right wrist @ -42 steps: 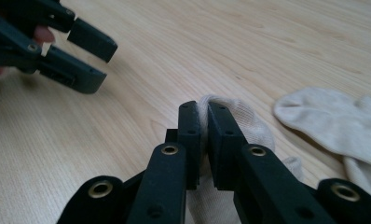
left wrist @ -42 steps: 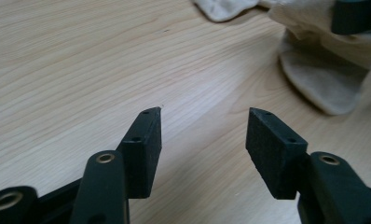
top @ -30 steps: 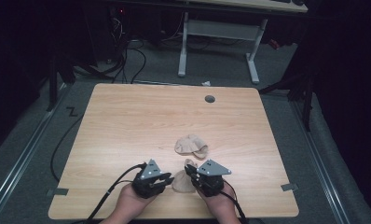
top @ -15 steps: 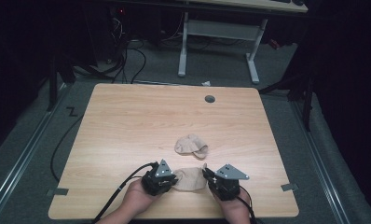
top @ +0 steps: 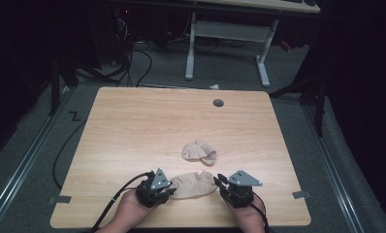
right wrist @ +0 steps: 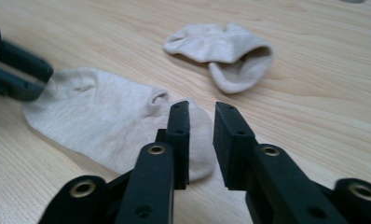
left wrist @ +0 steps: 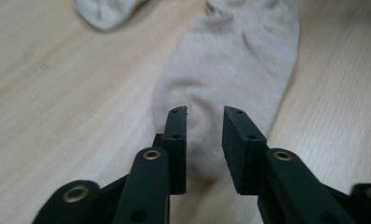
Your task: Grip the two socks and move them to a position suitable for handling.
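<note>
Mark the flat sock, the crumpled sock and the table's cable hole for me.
flat sock (top: 195, 184), high view, middle of its body.
crumpled sock (top: 198, 151), high view, its bunched middle.
cable hole (top: 218, 103), high view, its centre.

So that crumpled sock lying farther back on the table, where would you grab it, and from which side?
Probably at the open cuff of the crumpled sock, coming from the person's side. In the right gripper view the sock folds over itself and the cuff's curled rim stands up off the table, facing the right gripper, so one jaw could slip inside and pinch that rim. Elsewhere it looks bunched and flatter, harder to catch.
</note>
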Demonstrator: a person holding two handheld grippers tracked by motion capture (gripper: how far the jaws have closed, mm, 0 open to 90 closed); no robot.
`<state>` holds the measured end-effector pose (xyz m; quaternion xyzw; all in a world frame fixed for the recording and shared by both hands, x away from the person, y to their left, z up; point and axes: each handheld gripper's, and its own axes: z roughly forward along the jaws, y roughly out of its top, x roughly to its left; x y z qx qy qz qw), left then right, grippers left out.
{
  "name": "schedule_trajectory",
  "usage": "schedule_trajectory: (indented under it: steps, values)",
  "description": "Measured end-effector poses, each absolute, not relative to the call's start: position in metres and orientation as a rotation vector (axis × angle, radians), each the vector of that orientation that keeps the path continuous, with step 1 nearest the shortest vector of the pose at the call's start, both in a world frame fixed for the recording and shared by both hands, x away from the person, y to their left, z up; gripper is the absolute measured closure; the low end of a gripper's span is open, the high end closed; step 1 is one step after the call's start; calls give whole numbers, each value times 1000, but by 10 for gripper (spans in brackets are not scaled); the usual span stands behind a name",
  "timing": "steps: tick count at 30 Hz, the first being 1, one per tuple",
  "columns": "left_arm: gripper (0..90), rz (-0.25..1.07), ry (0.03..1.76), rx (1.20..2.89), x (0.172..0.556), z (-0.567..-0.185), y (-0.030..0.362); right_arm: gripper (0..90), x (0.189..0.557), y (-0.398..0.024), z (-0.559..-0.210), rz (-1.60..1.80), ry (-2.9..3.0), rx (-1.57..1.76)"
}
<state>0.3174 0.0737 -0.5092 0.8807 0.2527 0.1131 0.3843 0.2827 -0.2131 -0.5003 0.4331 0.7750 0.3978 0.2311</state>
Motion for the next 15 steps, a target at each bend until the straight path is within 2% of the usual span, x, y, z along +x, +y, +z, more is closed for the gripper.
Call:
schedule_trajectory:
  steps: [4, 10, 15]
  values:
    - [681, 295, 681, 2275, 328, -519, 71, 851, 297, -203, -513, 1013, 2202, 1189]
    - [682, 324, 690, 2301, 330, -521, 78, 860, 302, -195, -526, 932, 2294, 1179]
    - [683, 288, 755, 2286, 328, -522, 95, 860, 294, -185, -525, 949, 2343, 1134]
